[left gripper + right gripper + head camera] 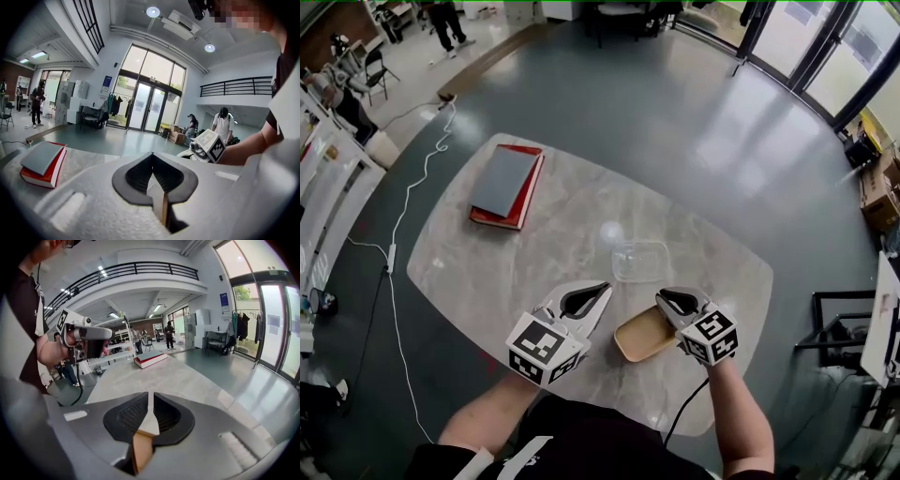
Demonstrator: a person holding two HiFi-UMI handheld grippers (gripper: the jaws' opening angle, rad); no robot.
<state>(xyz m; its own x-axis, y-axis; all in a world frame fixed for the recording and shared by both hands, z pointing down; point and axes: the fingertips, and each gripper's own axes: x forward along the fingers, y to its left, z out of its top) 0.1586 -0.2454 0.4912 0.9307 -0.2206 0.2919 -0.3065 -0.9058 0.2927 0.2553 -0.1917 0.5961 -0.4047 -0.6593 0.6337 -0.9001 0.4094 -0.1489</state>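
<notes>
books [506,183]: 2 | clear tub [640,261]: 1 | tan tray [639,337]: 1 | claws [602,289] [664,298]: 2 | table [487,272]: 1

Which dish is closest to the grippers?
The tan dish, right beside the right gripper. The clear dish is see-through and lies farther off, toward the table's middle.

Bright daylight enters through the glass doors [145,110] and glares off the floor [741,141]. Fisheye warps all edges; shadows are soft.

I held my left gripper [602,289] and right gripper [664,297] low, side by side, each with its fingers [137,176] closed together.
</notes>
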